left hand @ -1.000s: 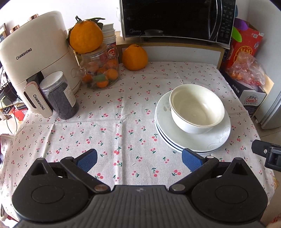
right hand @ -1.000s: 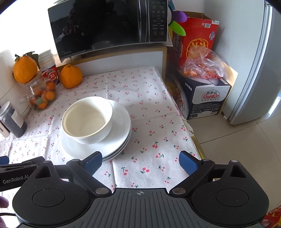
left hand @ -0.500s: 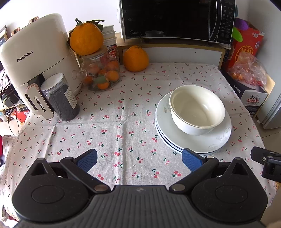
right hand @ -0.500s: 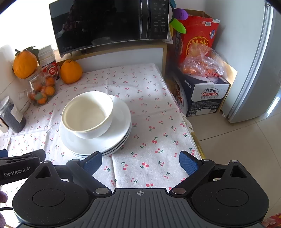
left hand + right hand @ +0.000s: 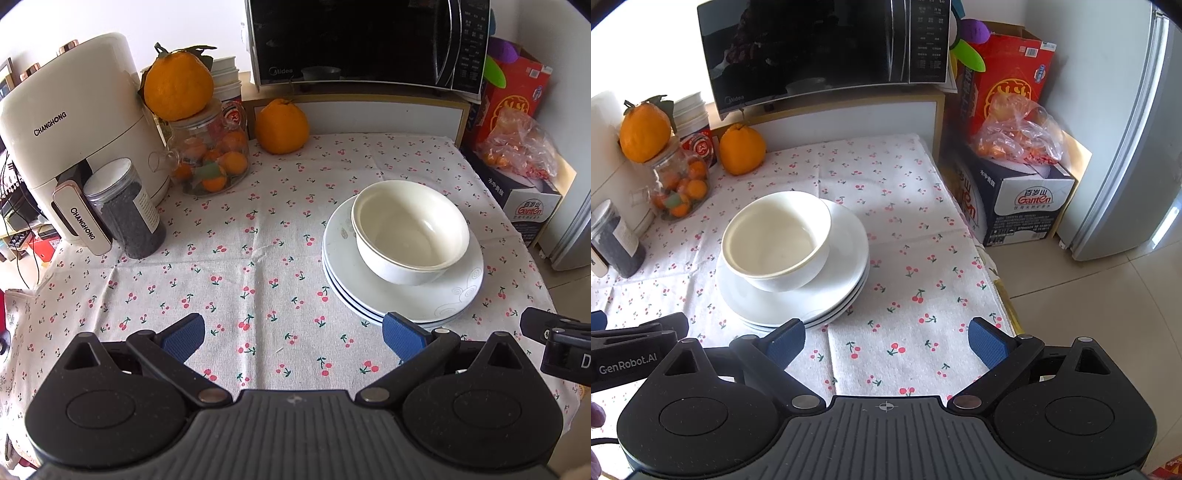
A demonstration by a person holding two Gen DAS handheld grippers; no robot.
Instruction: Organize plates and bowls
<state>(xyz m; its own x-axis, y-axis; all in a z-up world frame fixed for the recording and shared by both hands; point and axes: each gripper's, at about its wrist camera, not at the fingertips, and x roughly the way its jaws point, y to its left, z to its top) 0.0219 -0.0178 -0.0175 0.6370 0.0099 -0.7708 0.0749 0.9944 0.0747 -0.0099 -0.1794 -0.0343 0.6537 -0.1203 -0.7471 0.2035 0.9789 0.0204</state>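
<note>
On the cloth, ahead of both jaws: white bowl (image 5: 410,232) on stacked plates (image 5: 458,295), looks like two nested bowls, hard to tell
left gripper (image 5: 293,336): jaws spread wide, nothing in them, right pad covers the stack's near edge
right gripper (image 5: 886,341): jaws spread, nothing in them, stack sits ahead-left
plate count: three-ish rims showing, can't say for sure
cherry tablecloth (image 5: 240,258): near part hidden by gripper bodies

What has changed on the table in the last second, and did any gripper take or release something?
Nothing was taken or released. Only the views drift slightly; the left gripper and right gripper stay open and empty. The bowls still sit on the stacked plates.
</note>
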